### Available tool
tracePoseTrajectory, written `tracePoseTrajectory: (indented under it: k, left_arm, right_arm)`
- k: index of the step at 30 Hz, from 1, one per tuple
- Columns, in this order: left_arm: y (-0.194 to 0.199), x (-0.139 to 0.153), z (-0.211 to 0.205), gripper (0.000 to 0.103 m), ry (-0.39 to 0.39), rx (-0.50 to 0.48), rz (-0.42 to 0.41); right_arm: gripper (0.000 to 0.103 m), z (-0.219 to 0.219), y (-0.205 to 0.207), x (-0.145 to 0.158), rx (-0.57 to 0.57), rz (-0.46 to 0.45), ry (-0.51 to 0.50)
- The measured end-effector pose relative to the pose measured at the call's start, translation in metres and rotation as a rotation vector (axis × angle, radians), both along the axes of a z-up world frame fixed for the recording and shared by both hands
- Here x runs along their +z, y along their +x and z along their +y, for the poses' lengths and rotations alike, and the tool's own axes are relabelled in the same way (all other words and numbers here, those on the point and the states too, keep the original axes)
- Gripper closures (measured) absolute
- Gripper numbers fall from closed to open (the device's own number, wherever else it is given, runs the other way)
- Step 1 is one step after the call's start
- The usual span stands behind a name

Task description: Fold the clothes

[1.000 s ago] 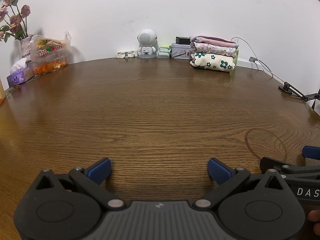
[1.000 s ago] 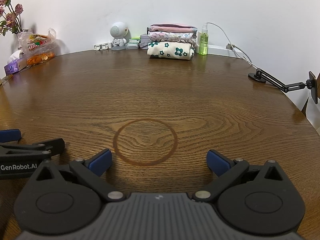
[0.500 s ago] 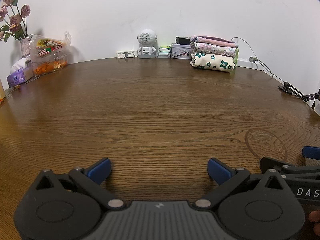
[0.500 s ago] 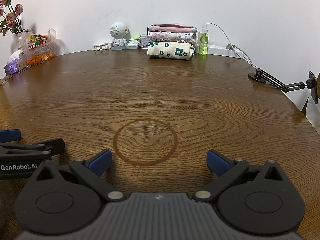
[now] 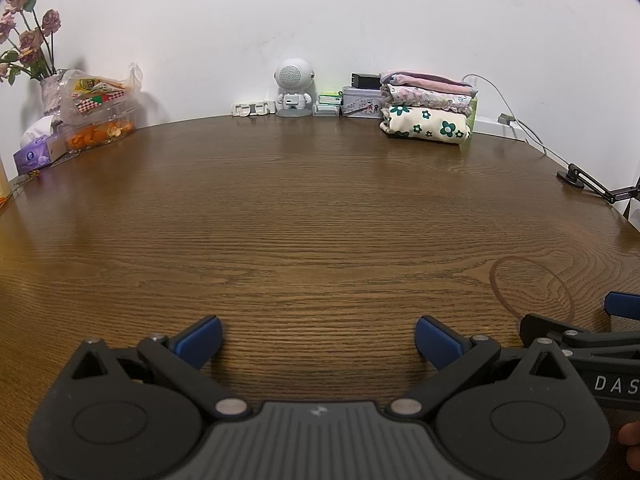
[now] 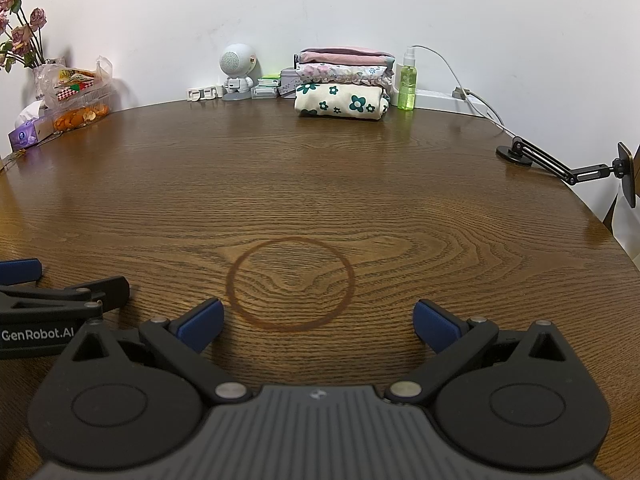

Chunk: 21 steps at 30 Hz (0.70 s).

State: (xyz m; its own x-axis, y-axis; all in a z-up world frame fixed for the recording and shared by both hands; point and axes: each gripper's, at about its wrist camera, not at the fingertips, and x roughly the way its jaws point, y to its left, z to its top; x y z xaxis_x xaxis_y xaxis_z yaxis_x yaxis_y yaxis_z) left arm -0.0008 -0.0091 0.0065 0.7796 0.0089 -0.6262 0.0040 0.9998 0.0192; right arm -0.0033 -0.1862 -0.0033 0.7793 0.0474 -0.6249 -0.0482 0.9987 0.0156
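A stack of folded clothes rests at the far edge of the round wooden table: a cream piece with green flowers at the bottom, a floral piece above it, a pink one on top. My left gripper is open low over the table's near side, holding nothing. My right gripper is open too, just behind a brown ring stain. The two grippers sit side by side; the right one shows at the left view's right edge, the left one at the right view's left edge.
Along the wall stand a white robot figure, small boxes, a green spray bottle and a cable. Snack bags, a tissue box and flowers are at far left. A black jointed mount sits right.
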Motion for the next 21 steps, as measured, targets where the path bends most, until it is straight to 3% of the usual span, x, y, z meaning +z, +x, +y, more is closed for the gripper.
tracePoseTrajectory:
  k: [21]
  left_arm:
    - [0.0019, -0.0004, -0.0015, 0.0, 0.0, 0.014, 0.0]
  right_arm:
    - [0.001, 0.001, 0.0008, 0.0002, -0.013, 0.0, -0.001]
